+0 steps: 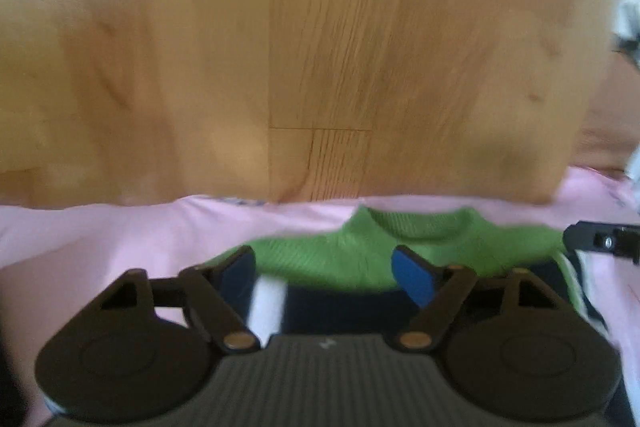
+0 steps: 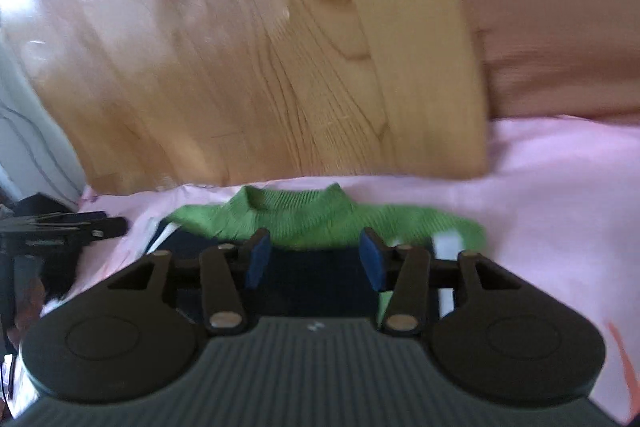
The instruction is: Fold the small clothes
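A small knit sweater (image 1: 340, 251) with green shoulders and collar, a navy body and white stripes lies flat on a pink cloth (image 1: 100, 231). It also shows in the right wrist view (image 2: 308, 217). My left gripper (image 1: 326, 273) is open and empty, its blue pads just above the sweater's chest. My right gripper (image 2: 314, 259) is open and empty over the navy body, below the collar. The right gripper's tip (image 1: 600, 239) shows at the right edge of the left wrist view, and the left gripper (image 2: 68, 227) at the left of the right wrist view.
The pink cloth (image 2: 560, 187) covers the surface. Behind it stands a light wooden board (image 1: 320, 47), also in the right wrist view (image 2: 260, 67). A brownish cushion-like surface (image 2: 560, 27) lies to the far right. Both views are blurred.
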Tool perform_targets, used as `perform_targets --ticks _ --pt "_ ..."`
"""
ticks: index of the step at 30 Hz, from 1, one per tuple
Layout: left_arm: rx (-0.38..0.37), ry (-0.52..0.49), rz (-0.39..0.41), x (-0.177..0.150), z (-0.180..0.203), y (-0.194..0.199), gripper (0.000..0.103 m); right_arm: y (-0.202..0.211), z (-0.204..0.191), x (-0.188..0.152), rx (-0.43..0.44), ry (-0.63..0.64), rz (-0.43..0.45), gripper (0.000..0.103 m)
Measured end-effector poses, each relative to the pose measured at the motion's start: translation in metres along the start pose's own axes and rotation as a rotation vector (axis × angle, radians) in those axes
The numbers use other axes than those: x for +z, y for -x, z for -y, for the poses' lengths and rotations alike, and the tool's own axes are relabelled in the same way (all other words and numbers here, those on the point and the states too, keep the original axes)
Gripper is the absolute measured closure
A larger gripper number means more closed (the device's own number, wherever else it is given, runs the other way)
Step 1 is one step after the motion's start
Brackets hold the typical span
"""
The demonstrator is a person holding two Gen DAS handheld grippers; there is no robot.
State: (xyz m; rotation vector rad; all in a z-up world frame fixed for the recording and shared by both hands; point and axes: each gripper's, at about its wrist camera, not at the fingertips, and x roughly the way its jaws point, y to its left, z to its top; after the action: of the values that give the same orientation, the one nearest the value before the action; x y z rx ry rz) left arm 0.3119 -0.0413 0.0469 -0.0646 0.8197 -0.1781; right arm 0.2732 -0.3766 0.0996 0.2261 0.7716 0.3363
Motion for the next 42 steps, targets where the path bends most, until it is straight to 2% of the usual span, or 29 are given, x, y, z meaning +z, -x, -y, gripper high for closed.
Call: perform_targets --ticks 4,7,9,10,11,12,13,15,19,22,25,28,32,34,35,37,38,40,41,42 --pt "-0.004 0.029 -0.093 0.011 0.008 -0.065 0.045 -0.058 0.01 0.018 -0.019 -0.039 -0.066 0.047" --pt "0.003 0.0 -0.074 0.01 0.016 -0.085 0.057 -0.091 0.013 0.018 -0.037 -0.035 -0.1 0.047" --pt "-0.037 -0.023 -0.06 0.009 0.023 -0.088 0.084 -0.109 0.017 0.016 -0.044 -0.042 -0.123 0.047" --pt "-0.029 -0.028 -0.052 0.008 0.026 -0.087 0.085 -0.115 0.018 0.014 -0.043 -0.048 -0.136 0.047" --pt "-0.012 -0.041 -0.045 0.006 0.03 -0.085 0.088 -0.12 0.018 0.01 -0.036 -0.04 -0.148 0.055" --pt "-0.004 -0.059 -0.033 0.004 0.032 -0.081 0.09 -0.119 0.015 0.009 -0.036 -0.008 -0.134 0.068" --pt "-0.001 -0.072 -0.017 0.002 0.033 -0.076 0.09 -0.116 0.011 0.007 -0.036 0.016 -0.136 0.084" --pt "-0.015 -0.06 0.018 -0.001 0.031 -0.057 0.09 -0.1 0.006 0.003 -0.015 0.014 -0.101 0.09" --pt "-0.089 0.013 0.117 -0.015 0.019 0.009 0.09 -0.038 -0.014 -0.005 0.044 0.05 -0.003 0.091" --pt "-0.149 0.02 0.217 -0.041 0.013 0.071 0.09 0.023 -0.038 -0.03 0.082 0.119 0.07 0.091" --pt "-0.19 -0.01 0.31 -0.095 0.01 0.135 0.09 0.089 -0.06 -0.074 0.135 0.192 0.135 0.091" --pt "-0.222 -0.043 0.35 -0.166 0.014 0.189 0.09 0.139 -0.081 -0.131 0.148 0.263 0.166 0.091" --pt "-0.25 -0.035 0.313 -0.235 0.007 0.212 0.09 0.174 -0.097 -0.219 0.101 0.362 0.183 0.091" --pt "-0.256 -0.013 0.24 -0.263 0.005 0.207 0.09 0.178 -0.099 -0.255 0.063 0.368 0.178 0.091" --pt "-0.259 -0.006 0.203 -0.269 0.001 0.199 0.089 0.179 -0.098 -0.269 0.052 0.361 0.175 0.094" --pt "-0.233 0.028 0.113 -0.279 -0.009 0.184 0.088 0.171 -0.1 -0.289 0.001 0.364 0.161 0.094" --pt "-0.245 0.055 0.086 -0.281 -0.016 0.183 0.088 0.168 -0.102 -0.295 -0.008 0.37 0.15 0.092" --pt "-0.277 0.096 0.11 -0.28 -0.026 0.196 0.086 0.175 -0.101 -0.299 0.002 0.358 0.158 0.085" --pt "-0.283 0.108 0.149 -0.275 -0.031 0.206 0.08 0.179 -0.097 -0.294 0.023 0.346 0.159 0.08" --pt "-0.282 0.121 0.2 -0.268 -0.036 0.217 0.074 0.181 -0.095 -0.284 0.05 0.331 0.183 0.08"
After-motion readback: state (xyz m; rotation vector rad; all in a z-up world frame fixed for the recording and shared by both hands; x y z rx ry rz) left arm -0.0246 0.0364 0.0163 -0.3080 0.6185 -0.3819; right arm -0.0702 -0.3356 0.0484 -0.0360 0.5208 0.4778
